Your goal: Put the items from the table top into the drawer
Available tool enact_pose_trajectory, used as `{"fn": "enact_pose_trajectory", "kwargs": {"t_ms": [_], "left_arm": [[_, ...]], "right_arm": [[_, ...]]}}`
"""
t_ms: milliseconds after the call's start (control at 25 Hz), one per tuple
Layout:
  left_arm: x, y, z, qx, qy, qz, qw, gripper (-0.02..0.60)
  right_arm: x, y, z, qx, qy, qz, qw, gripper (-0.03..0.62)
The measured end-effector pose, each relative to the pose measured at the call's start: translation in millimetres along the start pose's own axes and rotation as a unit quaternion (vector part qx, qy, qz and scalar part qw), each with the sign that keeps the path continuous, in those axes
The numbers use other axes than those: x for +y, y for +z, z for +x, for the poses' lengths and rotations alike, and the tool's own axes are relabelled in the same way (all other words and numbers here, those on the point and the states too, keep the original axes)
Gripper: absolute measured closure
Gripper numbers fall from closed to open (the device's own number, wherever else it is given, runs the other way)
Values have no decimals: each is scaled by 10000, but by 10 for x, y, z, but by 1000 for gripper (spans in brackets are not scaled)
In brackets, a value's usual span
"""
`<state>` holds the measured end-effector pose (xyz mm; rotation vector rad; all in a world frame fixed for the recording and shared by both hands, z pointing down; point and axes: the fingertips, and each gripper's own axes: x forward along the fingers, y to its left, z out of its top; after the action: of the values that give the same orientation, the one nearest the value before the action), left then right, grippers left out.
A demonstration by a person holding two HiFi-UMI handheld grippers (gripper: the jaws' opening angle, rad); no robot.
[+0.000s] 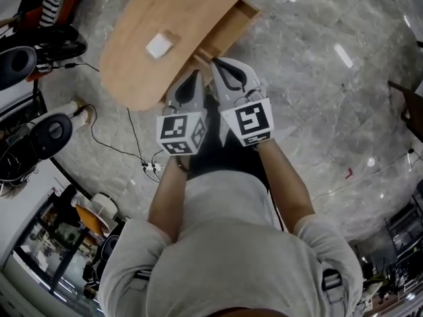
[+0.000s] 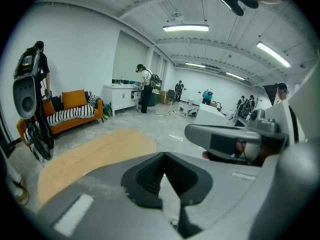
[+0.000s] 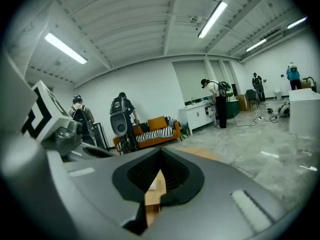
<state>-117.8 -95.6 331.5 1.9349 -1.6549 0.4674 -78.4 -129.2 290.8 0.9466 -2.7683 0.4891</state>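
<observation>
Your shirt (image 1: pixel 231 243) is pale grey, short-sleeved; your left gripper (image 1: pixel 195 78) and right gripper (image 1: pixel 221 68) are grey with black-and-white marker cubes (image 1: pixel 180 132).

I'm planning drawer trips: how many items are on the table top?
1: a white block near the middle of the wooden table top. Its near edge is partly covered, so more may be hidden.

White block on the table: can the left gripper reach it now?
Probably yes: the white block lies alone on the table; nothing blocks the left gripper, though its jaws are shut.
</observation>
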Motion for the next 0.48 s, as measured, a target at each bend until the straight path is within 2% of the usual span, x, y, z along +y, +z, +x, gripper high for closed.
{"fn": "enact_pose_trajectory", "kwargs": {"t_ms": [280, 480], "left_arm": [[625, -567, 292, 374, -26, -359, 9987, 561], [1335, -891, 508, 560, 119, -327, 9978, 561]], "right_arm": [[168, -751, 523, 680, 149, 193, 9974, 586], [298, -1244, 967, 1064, 95, 461, 9932, 586]]}}
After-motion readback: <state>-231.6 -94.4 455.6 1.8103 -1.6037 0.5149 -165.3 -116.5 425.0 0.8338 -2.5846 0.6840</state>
